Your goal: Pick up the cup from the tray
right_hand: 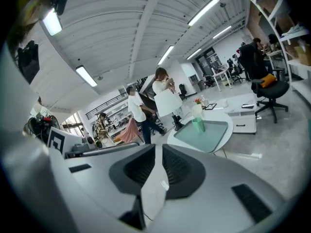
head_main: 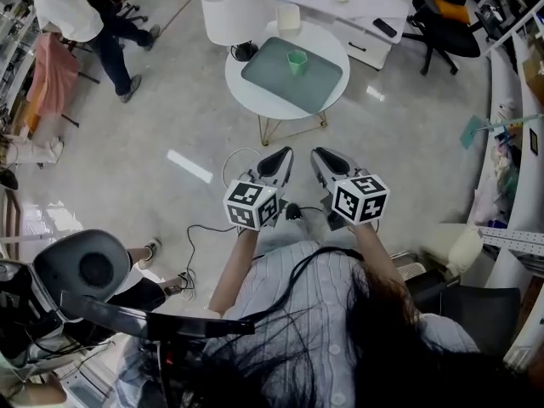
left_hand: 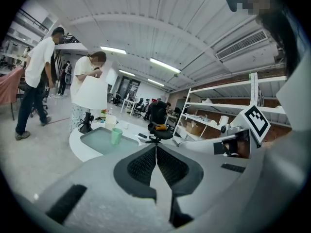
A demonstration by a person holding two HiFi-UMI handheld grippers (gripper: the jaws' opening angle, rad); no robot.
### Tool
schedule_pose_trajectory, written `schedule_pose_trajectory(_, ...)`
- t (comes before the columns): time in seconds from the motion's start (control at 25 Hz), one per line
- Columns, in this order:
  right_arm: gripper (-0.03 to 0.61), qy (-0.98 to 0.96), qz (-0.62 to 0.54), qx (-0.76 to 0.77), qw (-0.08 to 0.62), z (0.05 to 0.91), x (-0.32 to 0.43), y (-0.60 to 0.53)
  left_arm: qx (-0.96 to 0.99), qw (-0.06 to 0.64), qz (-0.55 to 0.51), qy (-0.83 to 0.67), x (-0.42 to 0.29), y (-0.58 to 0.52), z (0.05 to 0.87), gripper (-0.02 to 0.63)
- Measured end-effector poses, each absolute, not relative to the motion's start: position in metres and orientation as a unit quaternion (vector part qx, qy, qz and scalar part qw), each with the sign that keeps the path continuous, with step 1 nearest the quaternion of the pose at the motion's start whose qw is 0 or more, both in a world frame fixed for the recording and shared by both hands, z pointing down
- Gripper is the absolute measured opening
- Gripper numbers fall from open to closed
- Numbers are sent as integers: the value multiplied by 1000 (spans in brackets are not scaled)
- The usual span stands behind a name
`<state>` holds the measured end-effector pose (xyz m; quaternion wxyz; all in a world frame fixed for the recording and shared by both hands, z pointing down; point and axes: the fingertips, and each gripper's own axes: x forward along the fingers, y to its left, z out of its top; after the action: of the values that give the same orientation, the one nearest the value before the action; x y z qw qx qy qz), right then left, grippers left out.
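Left hand-held gripper (head_main: 283, 154) clenched, empty, held low near the body; cup (head_main: 297, 61) upright on tray (head_main: 265, 76), on round desk (head_main: 239, 94), well ahead, untouched; right hand-held gripper (head_main: 321, 154) clenched, empty. Judged: nothing done yet, so approach, grasp and lift remain

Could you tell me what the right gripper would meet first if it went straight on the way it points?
Probably the table's near rim, on the lamp side, left of the cup. Nothing shows in between, though depth is unclear.
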<state>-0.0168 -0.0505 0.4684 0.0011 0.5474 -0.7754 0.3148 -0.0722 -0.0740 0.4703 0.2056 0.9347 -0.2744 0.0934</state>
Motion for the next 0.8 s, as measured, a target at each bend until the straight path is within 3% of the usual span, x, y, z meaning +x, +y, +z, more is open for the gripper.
schedule_pose_trajectory(0.8, 61, -768, 341, 542, 10, 489, 6, -121, 920, 234, 111, -294, -71, -141, 496, 15)
